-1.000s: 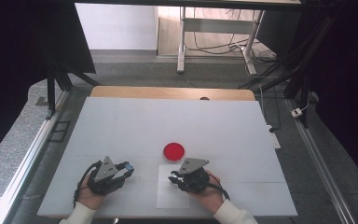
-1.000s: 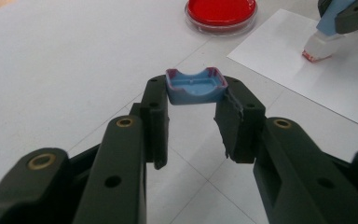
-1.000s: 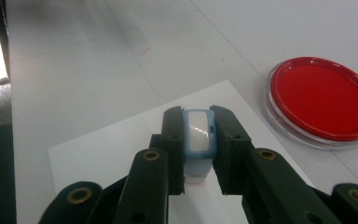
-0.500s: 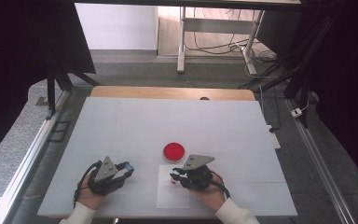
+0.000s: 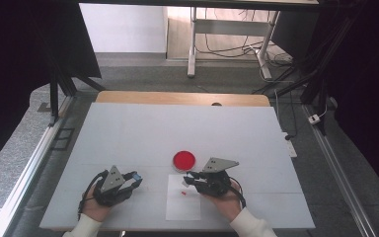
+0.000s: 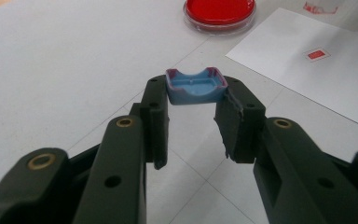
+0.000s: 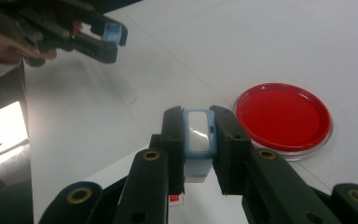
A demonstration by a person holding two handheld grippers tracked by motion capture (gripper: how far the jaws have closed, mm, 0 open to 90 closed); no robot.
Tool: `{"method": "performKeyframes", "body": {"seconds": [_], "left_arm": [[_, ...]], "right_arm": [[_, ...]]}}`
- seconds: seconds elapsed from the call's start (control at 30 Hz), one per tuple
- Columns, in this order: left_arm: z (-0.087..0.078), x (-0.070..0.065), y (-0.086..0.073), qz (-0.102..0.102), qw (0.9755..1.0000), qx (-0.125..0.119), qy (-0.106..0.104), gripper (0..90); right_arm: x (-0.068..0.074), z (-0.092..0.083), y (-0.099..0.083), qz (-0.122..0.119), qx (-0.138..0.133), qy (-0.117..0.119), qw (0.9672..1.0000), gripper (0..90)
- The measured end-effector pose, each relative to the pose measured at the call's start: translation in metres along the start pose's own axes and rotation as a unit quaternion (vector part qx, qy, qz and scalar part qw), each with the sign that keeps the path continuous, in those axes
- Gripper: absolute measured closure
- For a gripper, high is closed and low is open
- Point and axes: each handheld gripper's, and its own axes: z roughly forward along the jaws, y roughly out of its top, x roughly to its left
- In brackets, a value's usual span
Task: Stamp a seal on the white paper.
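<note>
My left gripper (image 6: 193,100) is shut on a small blue cap (image 6: 196,87) with pink edges, held by its sides just above the white table; in the high view this gripper (image 5: 136,178) lies at the front left. My right gripper (image 7: 198,122) is shut on a small light-blue block (image 7: 197,140) with a pale shiny face. In the high view the right gripper (image 5: 188,178) hovers over a white paper sheet (image 5: 183,210), its tips pointing left. A red-filled petri dish (image 5: 184,159) sits just beyond it; the dish (image 7: 283,116) lies right of the jaws.
The paper sheet (image 6: 335,79) carries a small red rectangle (image 6: 315,54). A small clear piece with red edges (image 6: 320,5) lies beyond it. The white table (image 5: 177,128) stretches far ahead. Dark frames and cables stand past its far edge.
The right gripper has shifted slightly to the right and away from the person. The left gripper has kept still, and both grips are unchanged.
</note>
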Motion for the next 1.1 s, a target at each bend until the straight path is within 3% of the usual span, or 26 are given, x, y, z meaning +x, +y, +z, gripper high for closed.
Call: {"method": "performKeyframes", "body": {"seconds": [0.63, 1.1], "left_arm": [[0.003, -0.001, 0.0, 0.002, 1.0, 0.004, -0.001, 64.6], [0.003, 0.0, 0.0, 0.003, 1.0, 0.005, 0.0, 64.6]], "right_arm": [[-0.019, -0.022, 0.011, 0.018, -0.059, -0.035, 0.9975, 75.0], [-0.017, -0.027, 0.014, 0.012, -0.076, -0.036, 0.9964, 75.0]]}}
